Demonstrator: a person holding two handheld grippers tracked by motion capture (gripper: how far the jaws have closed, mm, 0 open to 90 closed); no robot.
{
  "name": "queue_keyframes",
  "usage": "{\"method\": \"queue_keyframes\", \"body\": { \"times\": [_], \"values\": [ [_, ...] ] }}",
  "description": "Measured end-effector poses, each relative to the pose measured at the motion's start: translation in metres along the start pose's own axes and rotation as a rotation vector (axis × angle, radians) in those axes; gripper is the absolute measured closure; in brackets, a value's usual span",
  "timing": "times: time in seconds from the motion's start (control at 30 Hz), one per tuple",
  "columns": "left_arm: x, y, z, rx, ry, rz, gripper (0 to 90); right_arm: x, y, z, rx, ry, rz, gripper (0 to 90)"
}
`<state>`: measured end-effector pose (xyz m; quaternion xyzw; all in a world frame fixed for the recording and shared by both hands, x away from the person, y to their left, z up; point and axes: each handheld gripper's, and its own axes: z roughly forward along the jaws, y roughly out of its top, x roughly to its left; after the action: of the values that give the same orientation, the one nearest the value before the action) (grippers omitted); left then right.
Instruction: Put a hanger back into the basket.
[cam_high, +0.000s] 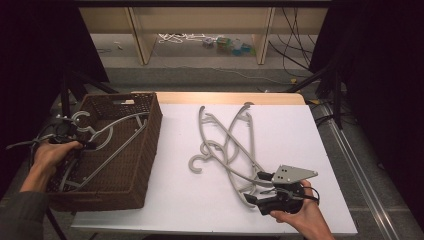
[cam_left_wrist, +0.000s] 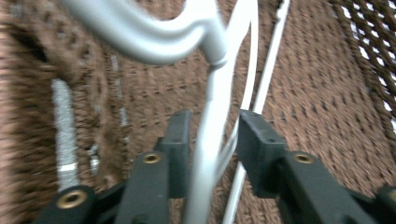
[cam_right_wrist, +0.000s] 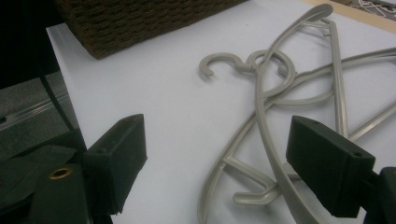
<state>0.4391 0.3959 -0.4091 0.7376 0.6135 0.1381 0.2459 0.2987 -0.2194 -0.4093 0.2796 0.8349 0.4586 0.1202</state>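
A grey plastic hanger (cam_high: 107, 131) lies slanted inside the brown wicker basket (cam_high: 150, 130) at the left. My left gripper (cam_high: 82, 142) is down in the basket at the hanger's hook end. In the left gripper view the hanger's neck (cam_left_wrist: 205, 154) runs up between the jaws of the left gripper (cam_left_wrist: 210, 135), with a small gap on each side, so the pads do not press on it. Several more grey hangers (cam_high: 235, 145) lie tangled on the white table (cam_high: 190, 200). My right gripper (cam_high: 254, 188) sits at their near end, open wide, its jaws straddling one hanger arm (cam_right_wrist: 273, 158) without touching it.
The basket's wall (cam_right_wrist: 140, 18) stands at the table's left edge, partly overhanging it. Beyond the table is a wooden shelf frame (cam_high: 140, 35) with cables on the floor. Dark stands flank both sides.
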Motion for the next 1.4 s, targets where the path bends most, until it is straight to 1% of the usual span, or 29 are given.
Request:
{"method": "queue_keyframes", "body": {
  "times": [0.03, 0.07, 0.1, 0.13, 0.17, 0.23, 0.3, 0.33, 0.37, 0.43, 0.47, 0.5, 0.53, 0.6, 0.63, 0.67, 0.73, 0.77, 0.8, 0.83, 0.9, 0.97, 1.13, 1.17, 1.23, 1.27, 1.3, 1.4],
  "values": [
    [0.002, -0.002, 0.0, -0.012, 0.013, -0.014, 62.6, 0.0, 0.0, 0.0, 0.001, 0.0, 0.001, 21.2],
    [0.003, -0.002, -0.001, -0.019, 0.024, -0.016, 62.0, 0.0, 0.0, 0.0, 0.003, 0.002, 0.005, 21.2],
    [0.003, -0.002, -0.001, -0.019, 0.024, -0.016, 59.6, 0.0, 0.0, 0.0, 0.003, 0.004, 0.003, 21.1],
    [0.003, -0.005, -0.001, -0.045, 0.059, -0.03, 56.2, 0.0, 0.0, 0.001, 0.004, 0.003, 0.003, 21.1],
    [0.003, -0.006, -0.001, -0.043, 0.061, -0.023, 54.2, 0.0, -0.001, 0.001, 0.001, 0.003, 0.005, 21.1],
    [0.002, -0.006, -0.004, -0.066, 0.064, -0.053, 51.3, 0.0, -0.001, 0.002, 0.002, 0.003, 0.004, 21.1],
    [0.002, -0.006, -0.011, -0.095, 0.092, -0.072, 44.4, 0.0, -0.001, 0.002, 0.002, 0.002, 0.007, 21.1],
    [0.002, -0.006, -0.015, -0.114, 0.097, -0.081, 42.4, 0.0, -0.001, 0.002, 0.003, 0.002, 0.009, 21.0],
    [0.001, -0.006, -0.019, -0.134, 0.091, -0.09, 40.7, -0.001, -0.001, 0.002, 0.003, 0.0, 0.01, 21.0],
    [-0.004, -0.007, -0.027, -0.171, 0.074, -0.101, 37.3, -0.001, 0.0, 0.001, -0.002, -0.003, 0.009, 21.0],
    [-0.006, -0.007, -0.031, -0.202, 0.066, -0.088, 35.4, -0.002, 0.0, 0.001, -0.012, -0.009, 0.009, 21.0],
    [-0.01, -0.008, -0.034, -0.234, 0.05, -0.089, 33.8, -0.002, 0.0, 0.001, -0.012, -0.014, 0.011, 21.0],
    [-0.012, -0.008, -0.036, -0.247, 0.038, -0.087, 33.5, -0.002, 0.0, 0.0, -0.005, -0.015, 0.016, 20.8],
    [-0.019, -0.009, -0.044, -0.269, 0.018, -0.056, 31.4, -0.002, -0.001, 0.001, -0.013, -0.017, 0.018, 20.6],
    [-0.022, -0.01, -0.046, -0.284, 0.005, -0.058, 30.6, -0.002, -0.001, 0.001, -0.016, -0.021, 0.019, 20.5],
    [-0.029, -0.011, -0.047, -0.327, -0.018, -0.075, 29.6, -0.002, -0.001, 0.001, -0.017, -0.021, 0.02, 20.5],
    [-0.038, -0.014, -0.051, -0.361, -0.044, -0.065, 27.3, -0.002, -0.002, 0.001, -0.019, -0.024, 0.025, 20.3],
    [-0.042, -0.015, -0.053, -0.369, -0.054, -0.053, 25.4, -0.003, -0.002, 0.002, -0.022, -0.025, 0.027, 20.1],
    [-0.046, -0.016, -0.054, -0.376, -0.059, -0.032, 25.1, -0.003, -0.002, 0.002, -0.026, -0.031, 0.03, 19.9],
    [-0.051, -0.017, -0.055, -0.388, -0.068, -0.021, 24.8, -0.004, -0.002, 0.002, -0.026, -0.033, 0.035, 19.9],
    [-0.061, -0.019, -0.058, -0.421, -0.083, -0.014, 21.3, -0.004, -0.003, 0.003, -0.025, -0.031, 0.037, 19.9],
    [-0.071, -0.021, -0.061, -0.457, -0.089, 0.0, 19.8, -0.004, -0.004, 0.004, -0.026, -0.033, 0.039, 19.9],
    [-0.099, -0.026, -0.069, -0.521, -0.157, 0.045, 18.1, -0.004, -0.004, 0.004, -0.035, -0.043, 0.042, 19.9],
    [-0.106, -0.028, -0.07, -0.533, -0.171, 0.055, 17.9, -0.004, -0.004, 0.005, -0.033, -0.037, 0.048, 19.9],
    [-0.117, -0.03, -0.072, -0.543, -0.196, 0.079, 17.6, -0.004, -0.004, 0.006, -0.04, -0.045, 0.035, 19.9],
    [-0.125, -0.032, -0.073, -0.548, -0.213, 0.094, 17.5, -0.004, -0.004, 0.006, -0.036, -0.041, 0.037, 20.0],
    [-0.132, -0.033, -0.074, -0.549, -0.217, 0.108, 17.5, -0.003, -0.004, 0.007, -0.028, -0.031, 0.047, 20.0],
    [-0.15, -0.038, -0.076, -0.563, -0.259, 0.138, 17.5, -0.004, -0.005, 0.008, -0.029, -0.03, 0.045, 20.0]
  ]
}}
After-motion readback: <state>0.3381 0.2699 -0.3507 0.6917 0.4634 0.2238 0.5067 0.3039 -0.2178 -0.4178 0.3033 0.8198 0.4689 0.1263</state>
